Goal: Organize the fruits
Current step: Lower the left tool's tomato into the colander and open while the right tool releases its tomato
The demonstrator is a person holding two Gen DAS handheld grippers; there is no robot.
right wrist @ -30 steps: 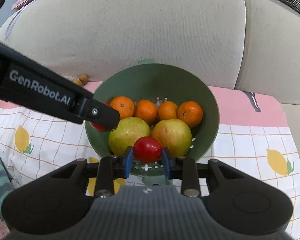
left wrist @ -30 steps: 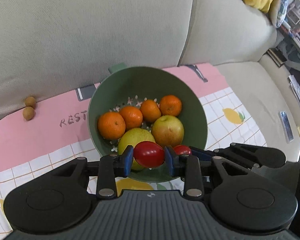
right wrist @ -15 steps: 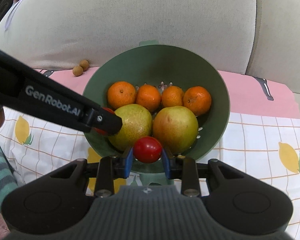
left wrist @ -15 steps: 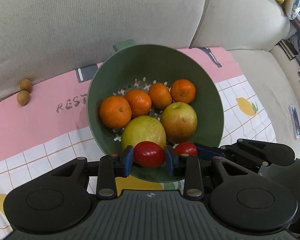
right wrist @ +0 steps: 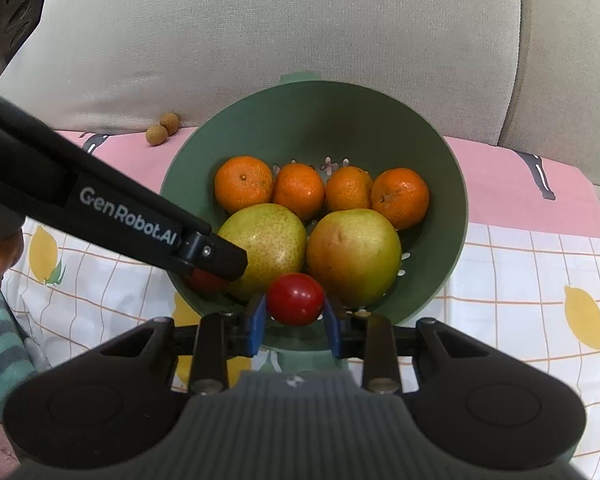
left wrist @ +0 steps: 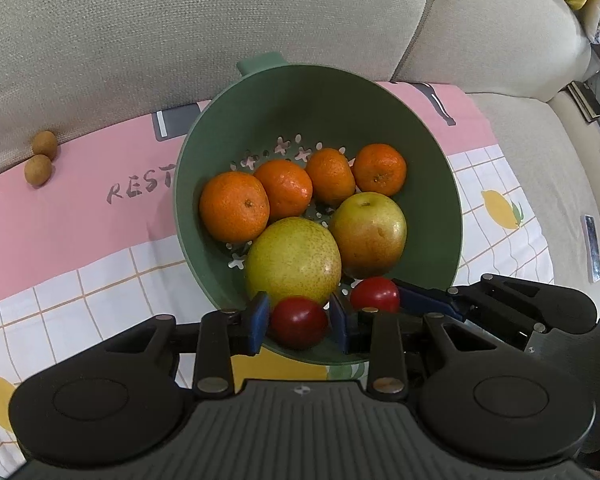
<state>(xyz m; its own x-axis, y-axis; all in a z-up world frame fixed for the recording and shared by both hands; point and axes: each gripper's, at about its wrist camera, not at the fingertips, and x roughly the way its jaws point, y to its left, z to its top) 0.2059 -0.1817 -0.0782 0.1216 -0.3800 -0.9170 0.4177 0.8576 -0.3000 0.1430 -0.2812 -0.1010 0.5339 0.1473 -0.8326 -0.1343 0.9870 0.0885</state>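
Observation:
A green colander (left wrist: 440, 184) (right wrist: 452, 184) on the cloth holds several oranges (left wrist: 234, 206) (right wrist: 243, 184) and two yellow-green pears (left wrist: 294, 258) (right wrist: 354, 256). My left gripper (left wrist: 299, 320) is shut on a red cherry tomato (left wrist: 299, 322) over the colander's near rim. My right gripper (right wrist: 295, 312) is shut on a second red cherry tomato (right wrist: 295, 298), also over the near rim; it shows in the left wrist view (left wrist: 374, 294). The left gripper's arm (right wrist: 100, 208) crosses the right wrist view.
Two small brown fruits (left wrist: 40, 160) (right wrist: 162, 130) lie on the pink part of the cloth (left wrist: 60, 220) by the sofa back (left wrist: 180, 20). The lemon-print checked cloth covers the sofa seat. A striped sleeve (right wrist: 0, 352) shows at lower left.
Both grippers have moved forward and down over the colander's near rim, each still holding its tomato. The colander looks larger and closer in both views.

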